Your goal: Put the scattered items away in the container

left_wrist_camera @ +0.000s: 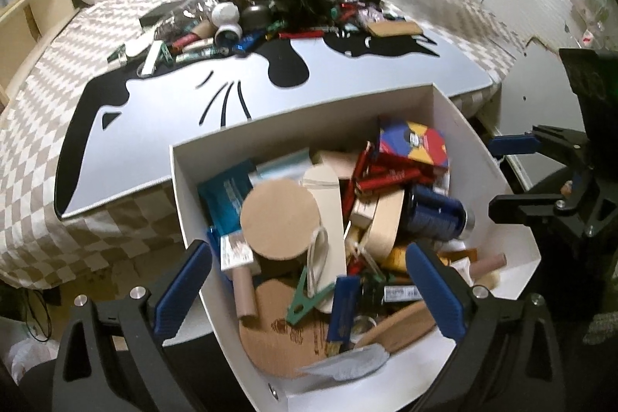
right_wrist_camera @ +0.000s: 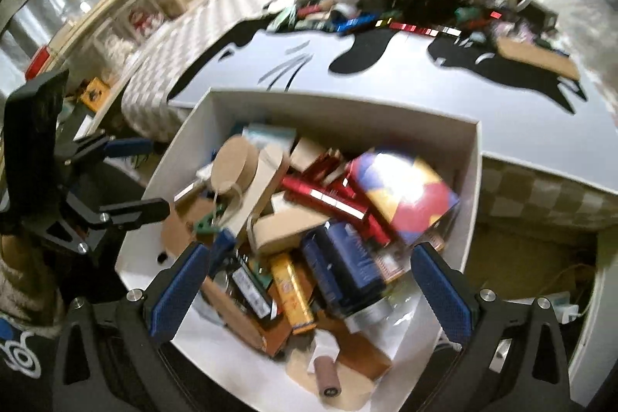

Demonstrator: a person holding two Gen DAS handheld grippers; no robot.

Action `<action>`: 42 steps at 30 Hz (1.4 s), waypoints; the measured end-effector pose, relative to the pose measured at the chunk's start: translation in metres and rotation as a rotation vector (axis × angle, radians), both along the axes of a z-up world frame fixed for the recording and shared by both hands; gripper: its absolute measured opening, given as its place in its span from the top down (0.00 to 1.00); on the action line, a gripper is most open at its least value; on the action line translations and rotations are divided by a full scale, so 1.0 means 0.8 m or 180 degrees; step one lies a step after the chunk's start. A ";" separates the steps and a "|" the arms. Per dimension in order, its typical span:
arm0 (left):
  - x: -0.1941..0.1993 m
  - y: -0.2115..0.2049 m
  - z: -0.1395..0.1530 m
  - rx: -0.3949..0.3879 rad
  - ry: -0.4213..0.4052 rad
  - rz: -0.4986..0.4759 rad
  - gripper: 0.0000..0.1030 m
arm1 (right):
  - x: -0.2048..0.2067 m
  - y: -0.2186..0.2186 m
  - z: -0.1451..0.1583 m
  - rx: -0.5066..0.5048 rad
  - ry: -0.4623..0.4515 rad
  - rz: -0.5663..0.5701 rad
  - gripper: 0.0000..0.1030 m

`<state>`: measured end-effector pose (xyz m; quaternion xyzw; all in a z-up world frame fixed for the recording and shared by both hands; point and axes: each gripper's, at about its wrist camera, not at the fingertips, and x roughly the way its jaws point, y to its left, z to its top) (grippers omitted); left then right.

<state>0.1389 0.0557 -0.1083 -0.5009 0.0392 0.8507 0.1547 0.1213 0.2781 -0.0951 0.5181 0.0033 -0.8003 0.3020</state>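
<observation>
With both the left gripper (left_wrist_camera: 305, 292) and right gripper (right_wrist_camera: 313, 292) hanging over the crammed white cardboard box (left_wrist_camera: 455, 111), jaws spread and empty, another item from the dark clutter pile (left_wrist_camera: 278, 6) on the bed risked sliding off the heap.

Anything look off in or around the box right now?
Nothing spilled or damaged. The white box is heaped unevenly, and a large pile of items still sits on the board across the bed. Left gripper and right gripper both hover open over the box, empty.
</observation>
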 end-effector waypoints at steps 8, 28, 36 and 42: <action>-0.010 -0.001 0.027 0.0137 0.0279 0.0109 0.02 | -0.008 0.010 0.028 -0.0136 0.0292 -0.0338 0.00; -0.016 -0.018 0.054 0.0151 0.0640 0.0408 0.02 | -0.006 0.020 0.065 -0.0083 0.0800 -0.0630 0.00; -0.012 -0.025 0.054 0.0152 0.0678 0.0499 0.02 | 0.001 0.023 0.058 -0.0077 0.0787 -0.0749 0.00; -0.007 -0.027 0.051 0.0137 0.0697 0.0550 0.02 | 0.005 0.018 0.055 -0.0023 0.0828 -0.0785 0.00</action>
